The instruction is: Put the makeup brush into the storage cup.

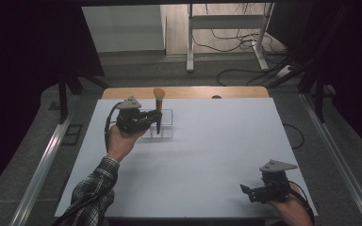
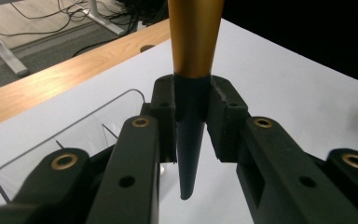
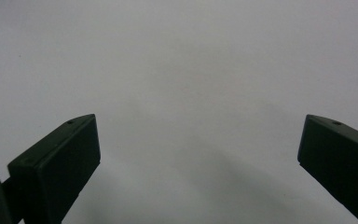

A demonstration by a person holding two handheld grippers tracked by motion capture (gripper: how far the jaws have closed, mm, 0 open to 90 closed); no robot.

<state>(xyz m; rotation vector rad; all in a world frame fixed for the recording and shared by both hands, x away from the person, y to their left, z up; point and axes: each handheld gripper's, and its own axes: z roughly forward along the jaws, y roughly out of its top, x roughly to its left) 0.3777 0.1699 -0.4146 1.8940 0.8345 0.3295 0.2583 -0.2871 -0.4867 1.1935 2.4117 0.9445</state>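
My left gripper is shut on a brush that has a gold-orange upper part and a tapering black handle. In the left gripper view the pads pinch the black handle just below the gold part, and its pointed tip hangs free below the jaws. The brush stands upright over a clear plastic organizer, whose divided compartments lie below and left of the jaws. At the near right corner, my right gripper rests open, and nothing but white surface lies between its jaws.
A white sheet covers the table, with a strip of bare wood along the far edge. Beyond it are the legs of a white desk and loose cables on the floor. Metal rails run along both sides.
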